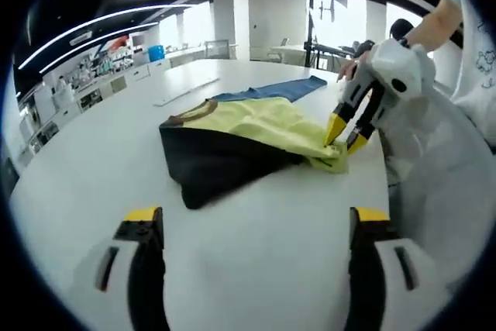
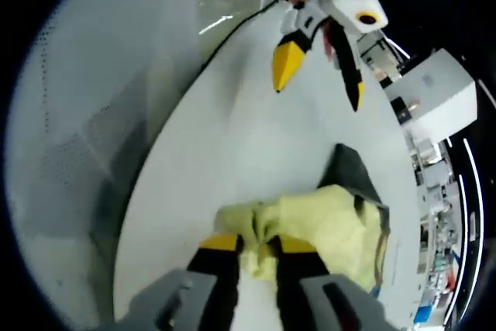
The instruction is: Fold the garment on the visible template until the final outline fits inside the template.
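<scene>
Currently the right gripper (image 2: 257,252) is pinching a bunched corner of the yellow and black garment (image 1: 240,139), which is lying partly folded on the white table (image 1: 93,168) over a blue template (image 1: 283,89). Its 2 jaws are closing on the cloth. Meanwhile the left gripper (image 1: 256,230) is hovering open and empty. Likely next, that corner is needing carrying across to finish this fold

No readable text, labels, brands or numbers in either of my views. Nothing legible on the yellow-and-black fabric garment (image 1: 248,141), the white tabletop (image 1: 256,246), or the distant background shelves.
</scene>
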The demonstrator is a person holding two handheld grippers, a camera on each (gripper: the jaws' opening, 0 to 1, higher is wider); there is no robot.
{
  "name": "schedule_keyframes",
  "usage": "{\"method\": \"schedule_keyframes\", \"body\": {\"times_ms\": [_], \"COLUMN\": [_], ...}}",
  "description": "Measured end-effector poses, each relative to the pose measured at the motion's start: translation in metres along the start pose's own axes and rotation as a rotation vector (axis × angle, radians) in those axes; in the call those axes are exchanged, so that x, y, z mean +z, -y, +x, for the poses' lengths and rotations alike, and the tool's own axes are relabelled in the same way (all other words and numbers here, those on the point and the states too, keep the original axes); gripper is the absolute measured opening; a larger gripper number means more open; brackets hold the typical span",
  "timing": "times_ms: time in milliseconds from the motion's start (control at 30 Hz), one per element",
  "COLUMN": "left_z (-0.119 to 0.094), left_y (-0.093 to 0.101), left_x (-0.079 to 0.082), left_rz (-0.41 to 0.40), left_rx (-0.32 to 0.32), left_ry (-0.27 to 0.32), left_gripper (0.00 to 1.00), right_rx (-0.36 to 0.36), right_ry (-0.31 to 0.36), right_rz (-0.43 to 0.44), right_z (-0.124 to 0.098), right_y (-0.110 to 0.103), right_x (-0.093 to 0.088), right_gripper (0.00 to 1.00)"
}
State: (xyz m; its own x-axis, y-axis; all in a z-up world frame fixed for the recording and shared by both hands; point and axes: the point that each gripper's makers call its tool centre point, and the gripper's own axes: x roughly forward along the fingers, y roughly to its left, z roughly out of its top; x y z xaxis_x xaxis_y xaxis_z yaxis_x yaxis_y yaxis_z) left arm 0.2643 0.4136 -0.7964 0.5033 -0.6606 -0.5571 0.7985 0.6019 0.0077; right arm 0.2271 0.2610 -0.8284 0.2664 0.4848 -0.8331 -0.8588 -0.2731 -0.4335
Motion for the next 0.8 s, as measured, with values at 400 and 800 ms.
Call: {"method": "schedule_keyframes", "body": {"times_ms": [400,800], "left_z": [0.000,0.003], "left_y": [0.002,0.001], "left_x": [-0.002,0.005], "left_rz": [-0.025,-0.023], "left_rx": [0.002,-0.001], "left_ry": [0.008,0.017], "left_gripper": [0.94,0.92], "right_rx": [-0.029,-0.204], "right_ry": [0.079,0.166], "right_rz": [0.200,0.468], "right_z": [-0.039,-0.080], "right_y": [0.042,0.156], "right_x": [0.016,0.000], "right_gripper": [0.00,0.00]}}
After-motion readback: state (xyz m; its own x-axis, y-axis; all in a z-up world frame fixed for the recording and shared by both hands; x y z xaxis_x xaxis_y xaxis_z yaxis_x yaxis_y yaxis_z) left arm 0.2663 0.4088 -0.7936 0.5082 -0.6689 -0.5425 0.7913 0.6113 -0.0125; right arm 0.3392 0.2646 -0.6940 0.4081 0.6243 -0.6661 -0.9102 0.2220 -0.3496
